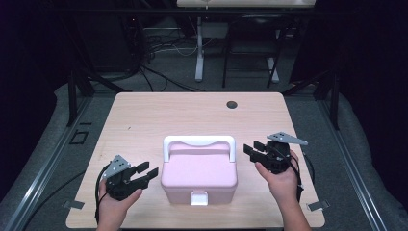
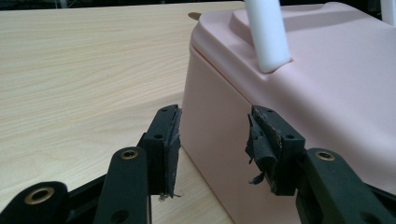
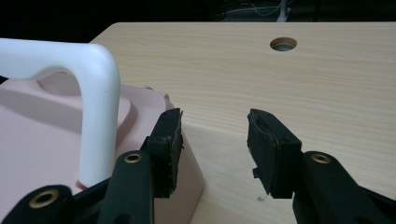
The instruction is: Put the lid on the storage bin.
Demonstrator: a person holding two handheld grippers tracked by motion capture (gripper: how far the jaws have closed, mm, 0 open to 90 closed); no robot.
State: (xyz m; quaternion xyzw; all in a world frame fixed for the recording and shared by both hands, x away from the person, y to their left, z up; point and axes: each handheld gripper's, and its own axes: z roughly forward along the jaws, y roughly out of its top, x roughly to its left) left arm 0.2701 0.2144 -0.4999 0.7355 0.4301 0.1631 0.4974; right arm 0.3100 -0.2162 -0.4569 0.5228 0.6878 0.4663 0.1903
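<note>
Table [image 1: 144,120] comes first, a big pale wood top with a small round hole [image 1: 232,104] near its far edge. From the high view you can see the dark floor, cables and stand legs behind it; the two gripper views stay close and low.

Box [image 1: 198,174] is next, pink, sitting near the front middle of the table with its lid shut. It has a white handle [image 1: 198,142] standing up over the lid and a white clasp [image 1: 198,198] on the front. The clasp can be seen from the high view. No words or labels can be read on it.

Left gripper [image 1: 146,171] is held in a hand at the box's left side. Its jaws are spread apart. In the left gripper view the box's corner sits right ahead of the gap, and the pads [image 2: 172,144] look worn and frayed. They do not pinch anything.

Right gripper [image 1: 253,148] is held at the box's right side, near the handle's end. Its jaws are spread wide too, holding nothing, with bare table between them.
</note>
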